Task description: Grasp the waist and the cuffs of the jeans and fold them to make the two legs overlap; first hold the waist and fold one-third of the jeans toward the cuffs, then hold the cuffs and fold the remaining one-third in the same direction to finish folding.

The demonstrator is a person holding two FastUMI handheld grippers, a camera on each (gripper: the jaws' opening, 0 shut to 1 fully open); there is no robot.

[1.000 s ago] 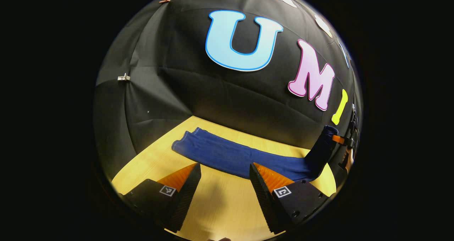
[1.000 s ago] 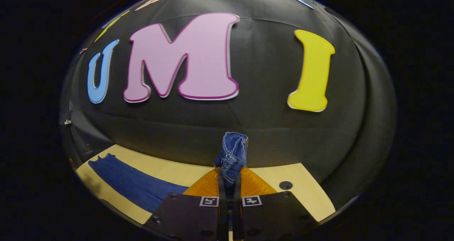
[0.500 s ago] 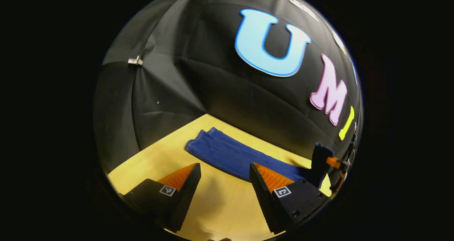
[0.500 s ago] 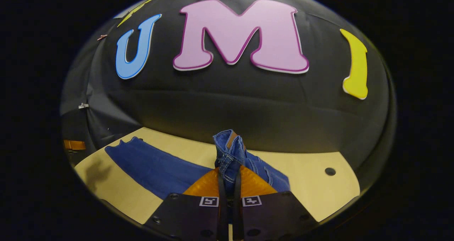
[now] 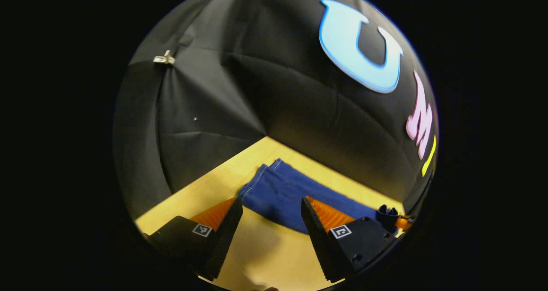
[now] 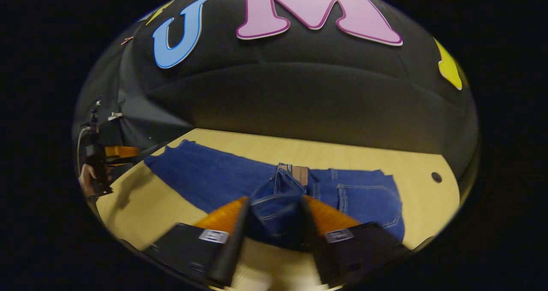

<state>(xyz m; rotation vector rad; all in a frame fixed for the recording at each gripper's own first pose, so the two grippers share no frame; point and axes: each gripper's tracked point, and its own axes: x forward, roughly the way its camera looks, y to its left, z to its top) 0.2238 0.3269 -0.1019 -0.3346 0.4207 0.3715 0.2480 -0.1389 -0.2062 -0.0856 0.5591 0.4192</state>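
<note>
Right gripper view: right gripper (image 6: 272, 222) jaws parted, waist (image 6: 278, 197) bunched between, prob. just let go. Jeans (image 6: 214, 177) flat on table (image 6: 364, 158), legs overlapped. Waist fold next; needs regrip. Left gripper view: left gripper (image 5: 272, 214) gaping, empty, low near cuffs (image 5: 267, 175).

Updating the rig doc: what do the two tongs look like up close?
Left tongs and right tongs match: each has two wedge-shaped fingers that taper to a point and have ribbed inner faces. A square coded tag sits on top of each finger, with screw holes in the blocks behind. In the right gripper view, a thin cable seems to loop off the left tongs.
</note>
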